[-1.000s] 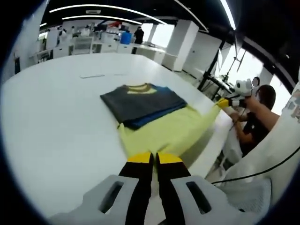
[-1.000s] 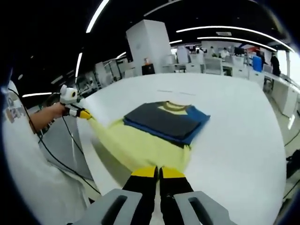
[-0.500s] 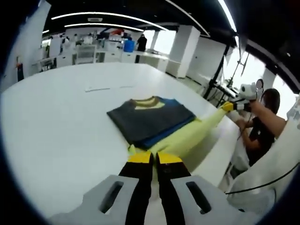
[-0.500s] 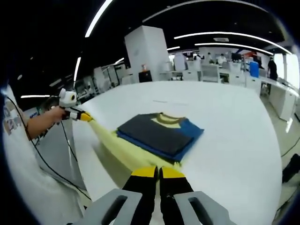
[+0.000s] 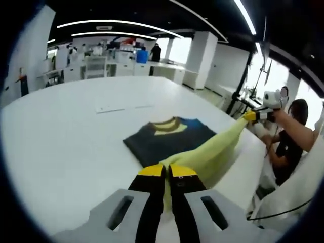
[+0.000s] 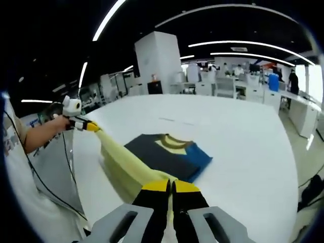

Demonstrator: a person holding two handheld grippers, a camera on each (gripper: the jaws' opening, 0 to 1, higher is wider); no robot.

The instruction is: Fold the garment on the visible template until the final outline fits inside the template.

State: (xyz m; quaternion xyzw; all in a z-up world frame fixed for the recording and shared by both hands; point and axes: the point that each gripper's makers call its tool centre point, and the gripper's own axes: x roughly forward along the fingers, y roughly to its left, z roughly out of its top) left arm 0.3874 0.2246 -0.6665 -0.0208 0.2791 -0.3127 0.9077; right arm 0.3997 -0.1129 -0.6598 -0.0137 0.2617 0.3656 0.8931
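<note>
A person working at a broad white table [image 5: 61, 136] stretches the yellow lower part of a garment [image 5: 212, 152] taut between two hand-held grippers, lifting it clear of the tabletop. In the left gripper view, the left gripper [image 5: 167, 171] has its yellow-tipped black jaws pressed together on one corner of the yellow cloth, which runs up and away to the right gripper [image 5: 251, 116], where the other corner is pinched at the yellow tips in front of the person's hand [image 5: 276, 114]. In the right gripper view, the right gripper [image 6: 170, 186] is likewise clamped on the yellow fabric [image 6: 126, 167], and the band of cloth leads off to the left gripper [image 6: 91, 126], held by a hand [image 6: 65, 121] on an outstretched bare forearm. The rest of the garment lies flat on the table beyond the jaws: a folded dark grey panel [image 5: 162, 142] with a yellow-trimmed collar [image 5: 167, 125] and a blue section [image 5: 195, 124] at the far side; in the right gripper view the same grey block [image 6: 162, 154] shows its blue edge [image 6: 200, 159] toward the right. Thin pale strips [image 5: 124, 108] lie on the table beyond the collar; whether they belong to the template cannot be told. Desks and white pillars [image 6: 159, 61] stand in the background under long ceiling lights.
</note>
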